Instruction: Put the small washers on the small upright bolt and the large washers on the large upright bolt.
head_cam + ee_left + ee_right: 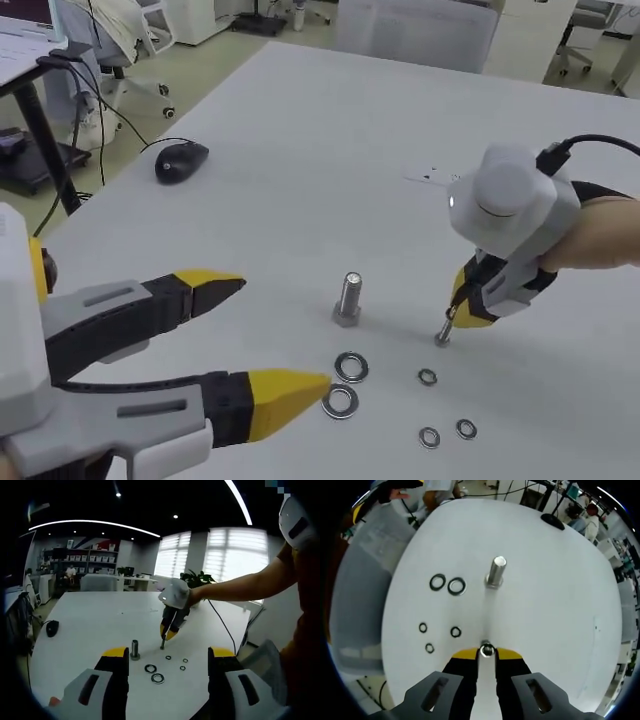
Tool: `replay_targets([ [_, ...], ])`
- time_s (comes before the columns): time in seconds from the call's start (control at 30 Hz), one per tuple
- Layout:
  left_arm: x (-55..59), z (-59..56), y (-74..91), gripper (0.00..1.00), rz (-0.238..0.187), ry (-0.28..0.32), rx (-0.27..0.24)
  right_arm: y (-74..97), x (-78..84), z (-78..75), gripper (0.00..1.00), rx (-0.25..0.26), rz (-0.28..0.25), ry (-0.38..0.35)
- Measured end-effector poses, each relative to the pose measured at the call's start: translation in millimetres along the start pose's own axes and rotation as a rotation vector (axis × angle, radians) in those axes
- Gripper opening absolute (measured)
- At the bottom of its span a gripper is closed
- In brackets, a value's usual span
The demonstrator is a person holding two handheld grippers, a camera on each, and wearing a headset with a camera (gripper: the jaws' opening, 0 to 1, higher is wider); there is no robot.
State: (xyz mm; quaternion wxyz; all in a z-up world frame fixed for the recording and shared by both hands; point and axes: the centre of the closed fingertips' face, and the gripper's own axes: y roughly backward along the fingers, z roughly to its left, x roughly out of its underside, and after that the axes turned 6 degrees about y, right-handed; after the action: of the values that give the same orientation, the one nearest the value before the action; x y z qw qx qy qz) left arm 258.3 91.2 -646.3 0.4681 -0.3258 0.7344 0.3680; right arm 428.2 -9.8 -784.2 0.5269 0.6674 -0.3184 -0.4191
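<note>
The large bolt (348, 298) (135, 650) (496, 571) stands upright mid-table. Two large washers (351, 367) (340, 401) (456, 586) lie flat just in front of it. Three small washers (427, 377) (429, 437) (466, 429) (455, 631) lie to their right. The small bolt (443, 335) (162, 644) (487, 650) stands upright between the yellow tips of my right gripper (458, 316) (487, 653), whose jaws are closed on its top. My left gripper (268, 338) (168, 653) hovers open near the front edge, left of the large washers, holding nothing.
A black mouse (181, 160) (52, 628) (552, 521) lies at the far left of the white table (300, 150). Office chairs and a desk stand beyond the table's left edge. A person's arm (240, 587) reaches in from the right.
</note>
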Motion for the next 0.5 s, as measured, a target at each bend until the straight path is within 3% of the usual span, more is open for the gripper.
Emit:
replay_targets([
  [0.5, 2.5, -1.2, -1.3, 0.63, 0.011, 0.002, -0.005, -22.4, 7.6, 6.0, 0.13, -0.025, -0.004, 0.005],
])
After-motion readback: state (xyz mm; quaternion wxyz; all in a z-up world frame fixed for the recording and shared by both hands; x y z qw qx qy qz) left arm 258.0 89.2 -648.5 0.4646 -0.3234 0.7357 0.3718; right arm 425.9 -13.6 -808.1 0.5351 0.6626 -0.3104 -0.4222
